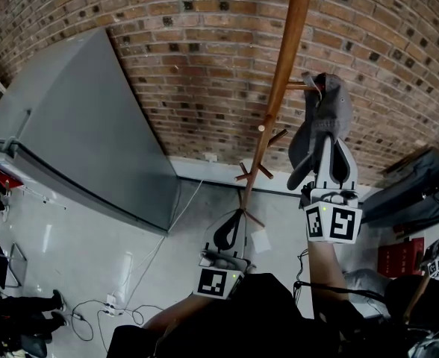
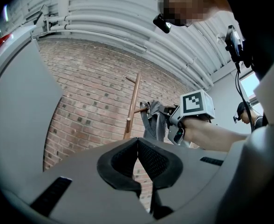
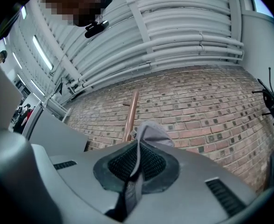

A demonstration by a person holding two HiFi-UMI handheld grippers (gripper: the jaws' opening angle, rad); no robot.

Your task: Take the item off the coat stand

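The grey cloth hangs at the right side of the wooden coat stand, with its top at the tip of a side peg and the rest drooping below. The right gripper sits directly under it and reaches up into its lower part. In the right gripper view the jaws are pressed together on a fold of the cloth. The fold runs down between the dark pads, and the rest of the cloth bulges above the tips. The stand's post rises just behind and to the left of the cloth, in front of the brick wall.

The right forearm comes straight up from the bottom of the head view, with the gripper tilted upward toward the wall. The left gripper is held lower and further left, near the short pegs low on the post. It points roughly level toward the stand. Its jaws are closed tip to tip with nothing between them, and it is well apart from the cloth. A large grey cabinet stands against the wall to the left.
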